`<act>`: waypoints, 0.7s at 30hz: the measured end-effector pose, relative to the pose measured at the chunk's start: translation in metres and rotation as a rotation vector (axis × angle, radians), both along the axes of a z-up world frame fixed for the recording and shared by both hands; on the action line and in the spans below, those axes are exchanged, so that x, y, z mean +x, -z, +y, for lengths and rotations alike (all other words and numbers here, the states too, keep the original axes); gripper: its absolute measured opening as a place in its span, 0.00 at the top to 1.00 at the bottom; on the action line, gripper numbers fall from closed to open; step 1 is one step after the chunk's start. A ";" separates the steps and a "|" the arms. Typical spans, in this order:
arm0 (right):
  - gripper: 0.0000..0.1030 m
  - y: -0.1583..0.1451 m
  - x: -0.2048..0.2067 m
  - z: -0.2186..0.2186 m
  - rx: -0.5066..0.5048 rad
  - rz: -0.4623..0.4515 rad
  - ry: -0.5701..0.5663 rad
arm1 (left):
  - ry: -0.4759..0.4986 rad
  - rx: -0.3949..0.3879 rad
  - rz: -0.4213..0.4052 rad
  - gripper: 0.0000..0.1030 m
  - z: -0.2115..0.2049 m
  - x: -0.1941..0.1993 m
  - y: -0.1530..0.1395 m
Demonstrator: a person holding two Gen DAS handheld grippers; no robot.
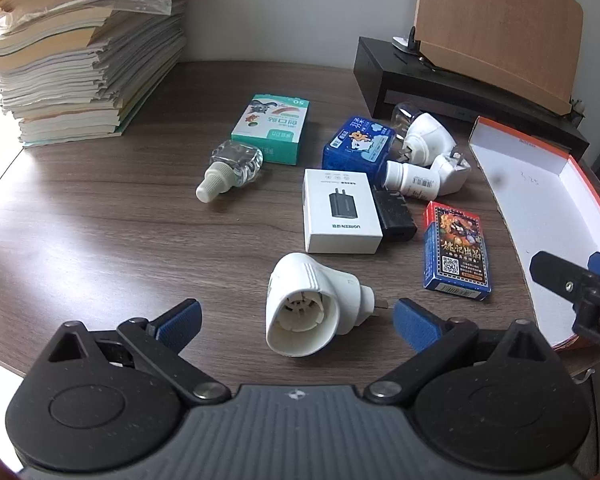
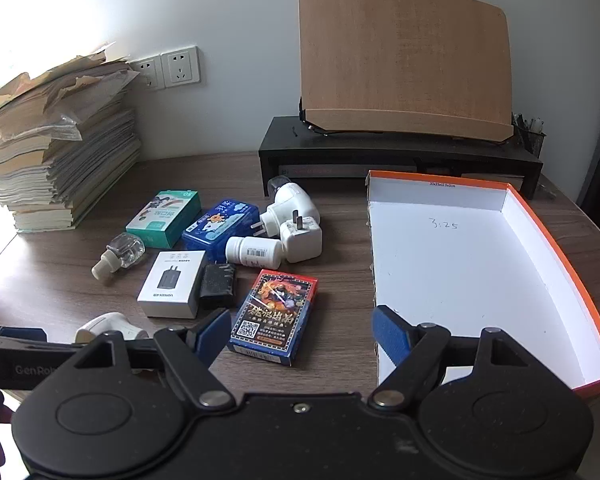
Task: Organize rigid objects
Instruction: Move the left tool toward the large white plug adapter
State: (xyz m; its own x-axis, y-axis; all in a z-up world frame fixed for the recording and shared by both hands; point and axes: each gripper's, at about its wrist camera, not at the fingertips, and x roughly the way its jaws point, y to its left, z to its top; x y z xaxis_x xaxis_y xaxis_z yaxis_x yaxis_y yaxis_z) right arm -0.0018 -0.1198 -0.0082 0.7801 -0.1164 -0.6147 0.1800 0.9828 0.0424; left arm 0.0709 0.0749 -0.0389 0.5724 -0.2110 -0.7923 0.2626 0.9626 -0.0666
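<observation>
My left gripper (image 1: 296, 316) is open, its blue pads either side of a white plug-in vaporizer (image 1: 308, 304) lying on the wooden desk. My right gripper (image 2: 302, 334) is open and empty, just in front of a card deck box (image 2: 274, 314) and the near left corner of an empty orange-and-white box lid (image 2: 480, 264). Loose on the desk lie a white charger box (image 1: 340, 210), a black charger (image 1: 394, 216), a white pill bottle (image 1: 412, 180), a blue tin (image 1: 358, 144), a green plaster box (image 1: 272, 128), a clear refill bottle (image 1: 232, 168), a second vaporizer (image 1: 426, 132) and a white plug adapter (image 1: 452, 168).
A tall stack of papers and books (image 1: 84, 60) stands at the back left. A black monitor riser (image 2: 396, 156) with a wooden board (image 2: 404, 56) on it stands at the back, behind the box lid. Wall sockets (image 2: 168, 66) are behind the stack.
</observation>
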 end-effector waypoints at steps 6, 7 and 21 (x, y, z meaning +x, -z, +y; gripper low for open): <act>0.11 -0.001 -0.004 -0.008 0.011 -0.012 0.022 | 0.023 0.010 0.013 0.00 -0.009 0.001 0.006; 0.11 -0.001 -0.005 -0.009 0.012 -0.015 0.027 | 0.028 0.012 0.013 0.00 -0.010 0.001 0.007; 0.11 0.002 -0.004 -0.003 0.034 0.009 0.049 | 0.060 0.034 0.014 0.00 -0.015 0.002 0.011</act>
